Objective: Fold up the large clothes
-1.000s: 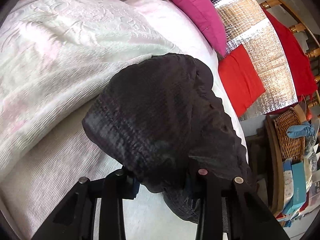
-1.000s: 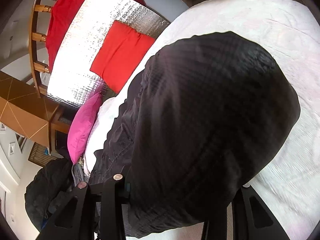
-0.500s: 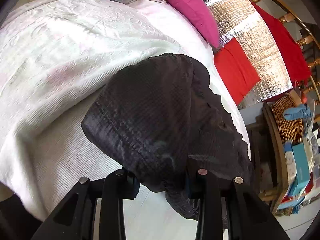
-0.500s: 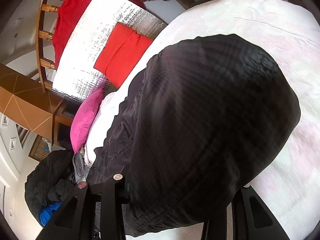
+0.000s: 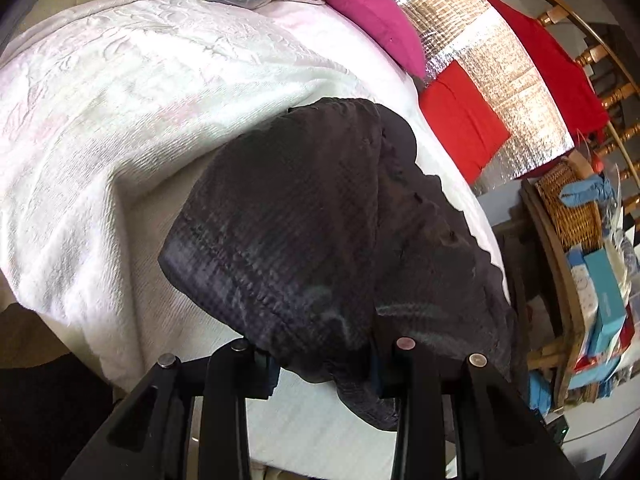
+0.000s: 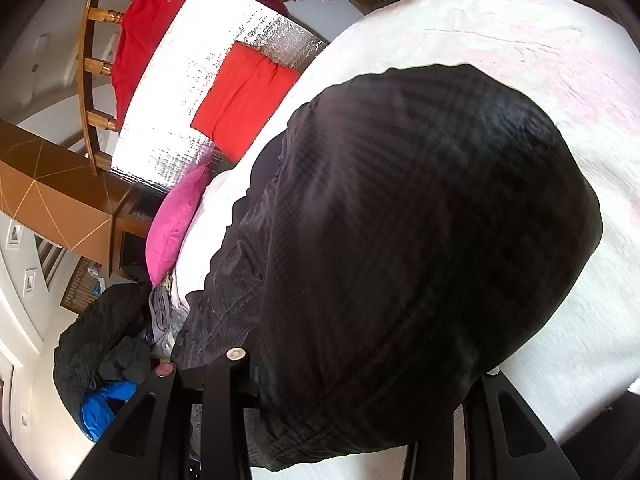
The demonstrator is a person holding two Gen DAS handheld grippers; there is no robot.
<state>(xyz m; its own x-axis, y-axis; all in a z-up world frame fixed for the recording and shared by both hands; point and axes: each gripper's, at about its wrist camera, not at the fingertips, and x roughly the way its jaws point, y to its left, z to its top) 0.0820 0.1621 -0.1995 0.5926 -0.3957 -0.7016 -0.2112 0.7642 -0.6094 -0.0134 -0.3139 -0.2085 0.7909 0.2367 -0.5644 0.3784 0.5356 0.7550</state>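
A large black textured garment (image 5: pixel 320 232) is held up over a bed with a white blanket (image 5: pixel 120 128). My left gripper (image 5: pixel 324 364) is shut on one edge of the garment, which bunches between its fingers and drapes away towards the bed. My right gripper (image 6: pixel 360 376) is shut on another edge; the same garment (image 6: pixel 420 240) billows over it and hides its right finger and most of the view. The garment's far part trails onto the blanket (image 6: pixel 560 60).
A pink pillow (image 5: pixel 372 12), a red cushion (image 5: pixel 460 120) and a silver foil sheet (image 5: pixel 488 64) lie along the bed's far side by a wooden rail. A wicker basket (image 5: pixel 568 204) and boxes stand at right. A dark jacket pile (image 6: pixel 104 332) lies beyond the bed.
Both grippers have pulled back and up with the garment; the bed's near edge and floor now show in the left wrist view. The grips are unchanged.
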